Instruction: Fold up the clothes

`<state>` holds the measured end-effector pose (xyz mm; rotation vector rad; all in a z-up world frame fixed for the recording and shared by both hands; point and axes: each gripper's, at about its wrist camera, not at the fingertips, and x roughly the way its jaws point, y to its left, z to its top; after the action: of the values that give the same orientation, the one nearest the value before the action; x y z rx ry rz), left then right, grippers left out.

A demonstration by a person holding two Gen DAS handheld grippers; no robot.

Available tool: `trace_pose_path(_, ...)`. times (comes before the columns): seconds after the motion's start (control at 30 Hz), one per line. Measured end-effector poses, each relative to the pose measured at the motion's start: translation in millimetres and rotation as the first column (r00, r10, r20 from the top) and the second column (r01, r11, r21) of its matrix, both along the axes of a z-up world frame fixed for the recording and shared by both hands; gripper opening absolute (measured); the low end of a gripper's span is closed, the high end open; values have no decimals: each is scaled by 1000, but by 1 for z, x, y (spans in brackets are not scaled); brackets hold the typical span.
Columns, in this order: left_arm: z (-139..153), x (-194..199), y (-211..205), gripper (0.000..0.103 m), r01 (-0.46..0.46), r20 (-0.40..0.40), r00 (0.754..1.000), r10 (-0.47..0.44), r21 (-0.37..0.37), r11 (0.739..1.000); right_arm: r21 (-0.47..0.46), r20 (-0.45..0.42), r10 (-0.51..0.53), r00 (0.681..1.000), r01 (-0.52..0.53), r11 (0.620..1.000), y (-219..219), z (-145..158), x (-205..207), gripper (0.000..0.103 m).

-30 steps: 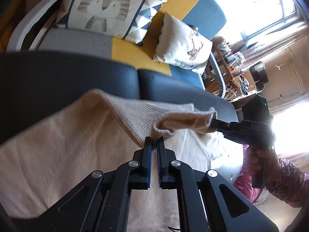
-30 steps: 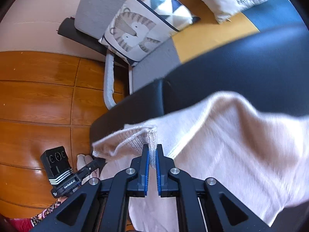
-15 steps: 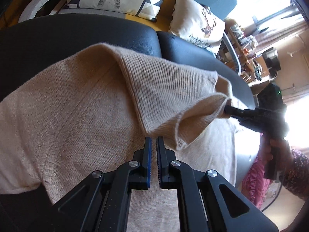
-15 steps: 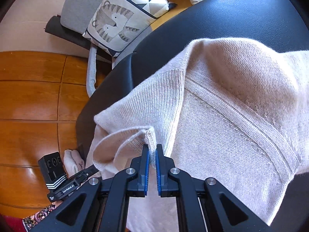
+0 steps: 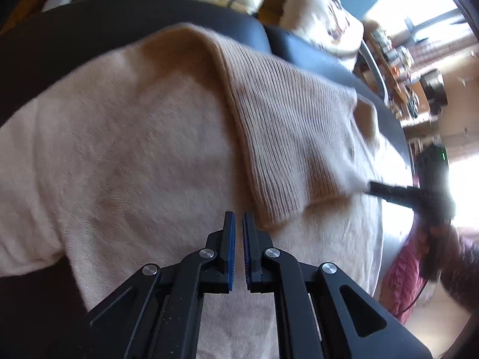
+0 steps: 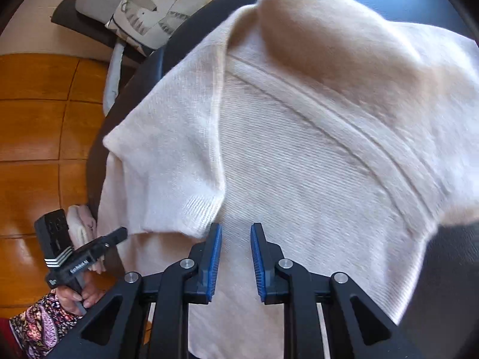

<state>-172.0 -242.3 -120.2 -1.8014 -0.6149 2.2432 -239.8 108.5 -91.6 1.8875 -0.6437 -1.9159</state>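
Right gripper [image 6: 236,258] spread, empty; left gripper [image 5: 239,251] nearly pressed together, empty. We judge the cream knitted sweater [image 6: 299,149] partly folded: sleeve laid across, lower centre.

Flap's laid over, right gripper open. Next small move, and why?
Probably draw the right gripper straight back: its jaws stand open and empty, and the folded flap lies on the sweater right beside one finger, where a sideways move could snag it.
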Motion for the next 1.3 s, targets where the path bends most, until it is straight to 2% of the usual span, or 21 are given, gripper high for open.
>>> trace_pose_path(0.03, 4, -5, -3, 6, -24, -21, 999, 24, 0, 1000, 6, -24, -15, 1000, 15, 1000, 3, 4, 0, 20)
trace_pose_path(0.13, 16, -30, -17, 23, -109, -92, 990, 109, 8, 994, 14, -97, -45, 994, 46, 999, 4, 16, -14, 21)
trace_pose_path(0.23, 21, -58, -29, 25, -183, -131, 974, 184, 21, 983, 14, -153, -61, 986, 64, 998, -5, 21, -41, 24)
trace_pose_path(0.3, 17, -77, -34, 27, -215, -117, 969, 216, 24, 976, 31, -169, -62, 984, 68, 997, -11, 19, -60, 25)
trace_pose_path(0.33, 14, -84, -35, 31, -226, -101, 969, 226, 16, 974, 42, -163, -71, 984, 79, 996, -13, 17, -69, 25)
trace_pose_path(0.5, -6, -107, -36, 35, -260, -17, 965, 260, 5, 966, 41, -116, -163, 980, 169, 985, -18, -1, -100, 26)
trace_pose_path(0.6, -8, -112, -40, 35, -268, -5, 963, 268, 32, 963, 6, -109, -198, 974, 200, 980, -23, -5, -111, 26)
trace_pose_path(0.73, -15, -117, -44, 36, -315, 25, 949, 314, 95, 944, -31, -85, -227, 970, 225, 974, -21, -12, -125, 26)
trace_pose_path(0.83, -17, -123, -47, 36, -341, 55, 940, 336, 117, 933, -75, -57, -250, 967, 246, 966, -19, -17, -133, 26)
trace_pose_path(0.87, -14, -125, -47, 32, -333, 43, 943, 330, 98, 938, -83, -58, -246, 967, 241, 967, -20, -18, -135, 26)
trace_pose_path(0.93, -1, -128, -46, 5, -298, -19, 954, 298, 20, 954, -74, -77, -209, 975, 203, 976, -21, -15, -138, 8)
trace_pose_path(1.0, 19, -131, -45, 5, -270, -132, 956, 263, -38, 962, -36, -134, -167, 977, 164, 986, -27, -4, -143, 5)
trace_pose_path(1.03, 23, -131, -45, 5, -264, -156, 955, 253, -58, 963, -28, -181, -157, 971, 155, 988, -28, 5, -144, 5)
trace_pose_path(1.13, 15, -135, -43, 5, -254, -138, 962, 237, -124, 959, 28, -290, -122, 949, 136, 990, -34, 26, -146, 5)
trace_pose_path(1.23, 1, -135, -38, 7, -243, -100, 968, 228, -173, 954, 97, -272, -115, 955, 146, 985, -37, 15, -145, 5)
trace_pose_path(1.3, 1, -131, -40, 7, -258, -109, 964, 243, -157, 953, 73, -240, -154, 959, 176, 982, -33, 8, -143, 7)
